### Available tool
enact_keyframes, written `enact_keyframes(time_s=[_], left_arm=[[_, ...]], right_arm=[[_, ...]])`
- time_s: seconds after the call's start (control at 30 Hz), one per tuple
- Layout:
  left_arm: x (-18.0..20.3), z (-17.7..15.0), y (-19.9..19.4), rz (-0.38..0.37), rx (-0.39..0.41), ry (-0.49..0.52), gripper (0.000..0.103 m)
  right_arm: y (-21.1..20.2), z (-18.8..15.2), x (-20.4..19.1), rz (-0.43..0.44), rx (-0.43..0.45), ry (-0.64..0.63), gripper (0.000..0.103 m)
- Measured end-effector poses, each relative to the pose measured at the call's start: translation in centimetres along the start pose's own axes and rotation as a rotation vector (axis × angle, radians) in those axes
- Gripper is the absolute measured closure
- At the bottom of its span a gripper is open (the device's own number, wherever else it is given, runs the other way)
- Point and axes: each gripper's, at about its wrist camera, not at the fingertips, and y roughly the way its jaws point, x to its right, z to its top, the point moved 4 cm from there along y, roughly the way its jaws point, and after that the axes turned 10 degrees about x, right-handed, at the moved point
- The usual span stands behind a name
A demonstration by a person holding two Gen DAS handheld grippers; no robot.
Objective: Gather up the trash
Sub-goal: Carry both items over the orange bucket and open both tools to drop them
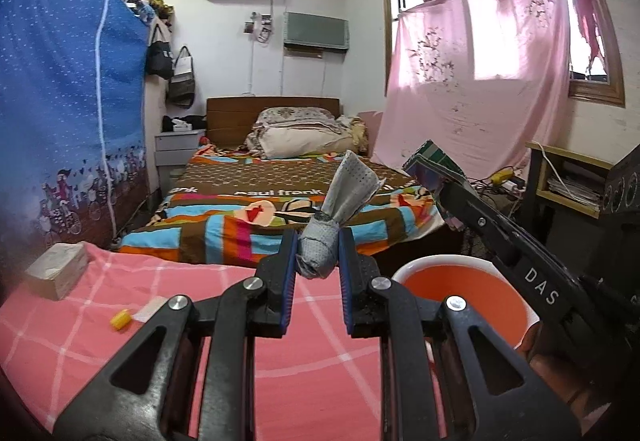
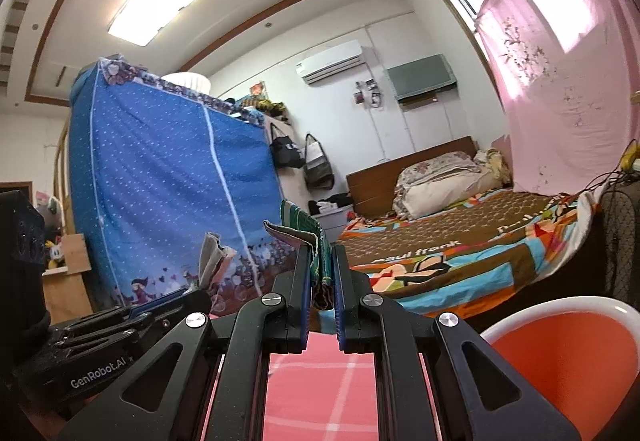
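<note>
Over pink table (image 1: pixel 280 321), left tool (image 1: pixel 318 253) clamping grey wad (image 1: pixel 320 245), right tool (image 2: pixel 322 281) pinching green wrapper (image 2: pixel 316 253): carry toward bin (image 1: pixel 460 297) at 3 o'clock, release above rim.

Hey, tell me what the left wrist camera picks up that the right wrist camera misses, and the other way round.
Only the left wrist view shows the small yellow piece and the tissue box on the pink tablecloth, and the left gripper shut on a crumpled gray tissue.

Only the right wrist view shows the ceiling light and the stuffed toys at far left.

Both show the right gripper shut on a green wrapper, the orange bin, the bed and the blue wardrobe.
</note>
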Motion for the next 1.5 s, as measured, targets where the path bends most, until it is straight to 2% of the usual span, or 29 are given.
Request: enact_keyframes(time_s=[0.4,0.67,1.0,1.5], left_arm=[[5.2,-0.9,1.9,-0.107,-0.041,0.01,0.079],[8.2,-2.2,3.8,-0.171,-0.101,-0.006,0.079],[10.8,-3.8,5.8,-0.213,-0.193,-0.044,0.079],[13.4,-6.1,7.9,-0.255,-0.33,-0.06,0.079]], right_arm=[[-2.2,0.9,4.7,-0.137,-0.014,0.004,0.095],[-3.7,1.0,7.7,-0.23,-0.046,-0.001,0.095],[-4.9,0.6,11.1,-0.317,-0.093,0.035,0.094],[-5.1,-0.9,14.7,-0.407,-0.214,0.113,0.093]])
